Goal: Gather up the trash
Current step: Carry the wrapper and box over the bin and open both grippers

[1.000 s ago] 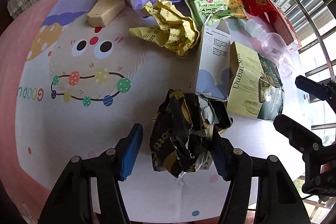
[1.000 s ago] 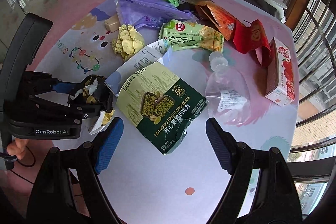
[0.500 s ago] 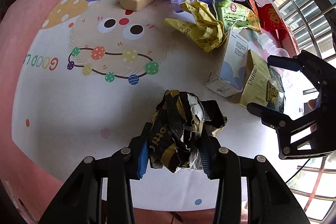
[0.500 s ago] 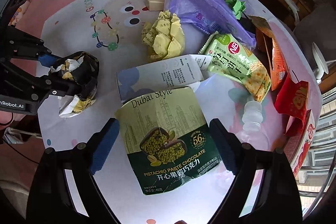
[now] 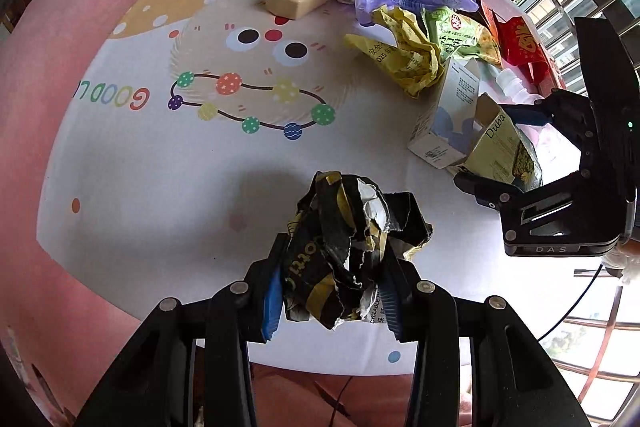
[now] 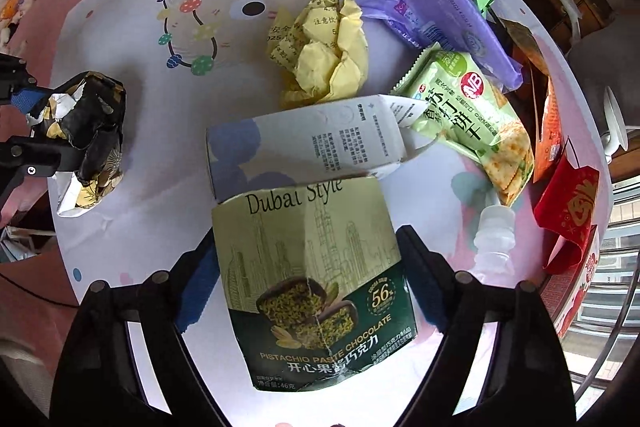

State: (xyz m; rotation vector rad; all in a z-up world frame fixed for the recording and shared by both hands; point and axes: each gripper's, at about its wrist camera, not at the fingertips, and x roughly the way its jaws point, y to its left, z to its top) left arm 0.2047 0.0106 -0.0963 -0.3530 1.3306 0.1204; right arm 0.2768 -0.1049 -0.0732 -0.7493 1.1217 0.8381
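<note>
Closing since a second ago, the left hand-held gripper (image 5: 332, 287) now pinches the crumpled black-and-gold wrapper (image 5: 352, 255) and holds it just above the bench (image 5: 160, 187), so the first piece of trash looks secured. Meanwhile the right hand-held gripper (image 6: 304, 279) has moved in over the pistachio chocolate box (image 6: 316, 287); its fingers straddle the box, spread wide and not yet gripping. That box lies against the white carton (image 6: 304, 143), probably the next pickup.
</note>
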